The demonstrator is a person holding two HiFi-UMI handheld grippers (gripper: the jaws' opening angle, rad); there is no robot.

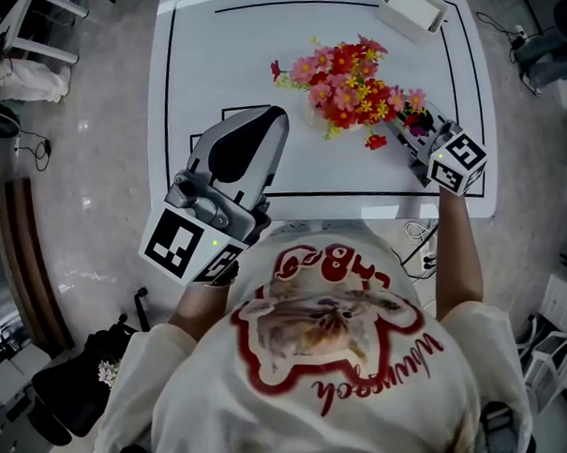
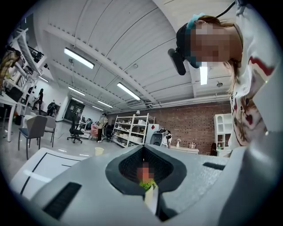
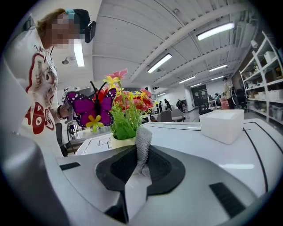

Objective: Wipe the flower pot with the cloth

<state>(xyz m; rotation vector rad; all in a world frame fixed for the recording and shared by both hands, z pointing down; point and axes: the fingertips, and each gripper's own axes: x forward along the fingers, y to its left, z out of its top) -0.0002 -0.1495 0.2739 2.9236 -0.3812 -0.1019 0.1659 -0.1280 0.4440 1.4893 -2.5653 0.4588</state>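
Left gripper (image 1: 271, 118): lower left of the head view, over the near table (image 1: 211, 74) edge. Its own view shows smooth grey jaws pressed together, nothing between them.

Right gripper (image 1: 403, 133): right of centre, tips at the flowers (image 1: 348, 91). Only its own view shows the load: jaws closed on a cloth (image 3: 142, 145), grey, knitted, standing upright.

Pot (image 3: 121, 142): cream, just behind the cloth; hidden under blooms from above.

Butterfly (image 3: 90, 108): purple, left of the leaves.

Box (image 3: 221, 126): white, rectangular, right.

White box (image 1: 413, 7) at table's (image 1: 220, 64) far corner, black bag (image 1: 84, 389) on floor (image 1: 85, 183)
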